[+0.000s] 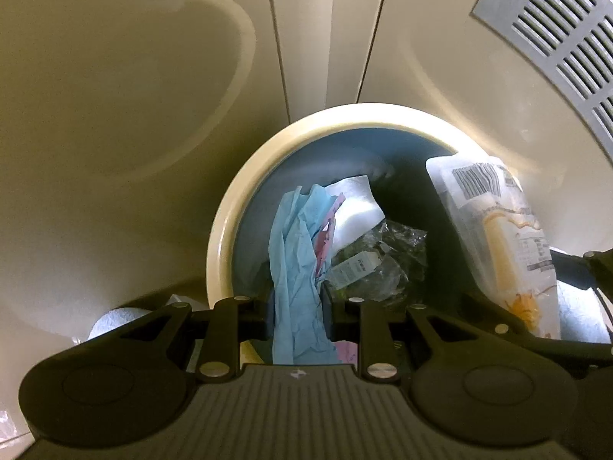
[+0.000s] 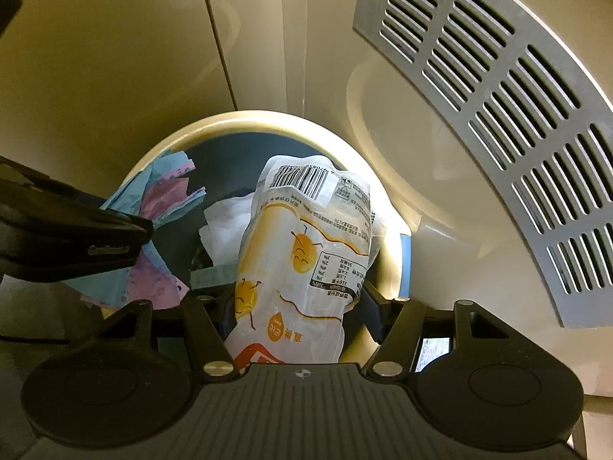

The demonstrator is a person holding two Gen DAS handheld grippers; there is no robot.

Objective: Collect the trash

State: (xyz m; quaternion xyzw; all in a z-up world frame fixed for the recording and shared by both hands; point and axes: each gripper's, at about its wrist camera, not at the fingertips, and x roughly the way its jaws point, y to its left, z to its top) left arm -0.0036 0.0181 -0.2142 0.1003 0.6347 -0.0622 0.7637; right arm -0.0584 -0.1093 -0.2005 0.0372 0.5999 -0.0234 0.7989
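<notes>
A round bin with a cream rim [image 1: 237, 191] and blue inside stands below both grippers; it also shows in the right wrist view [image 2: 268, 119]. My left gripper [image 1: 299, 306] is shut on a crumpled blue and pink wrapper [image 1: 295, 253] that hangs over the bin's opening. My right gripper [image 2: 299, 306] is shut on a white and yellow snack bag with a barcode [image 2: 302, 245], held over the bin; the bag shows in the left wrist view [image 1: 498, 230]. White tissue [image 1: 356, 207] and clear crumpled plastic [image 1: 383, 260] lie inside the bin.
Cream cabinet panels [image 1: 134, 96] rise behind the bin. A grey slotted vent grille [image 2: 498, 115] sits at the right. A white paper roll [image 1: 115, 318] lies at the left beside the bin. My left gripper's body [image 2: 69, 237] reaches into the right wrist view.
</notes>
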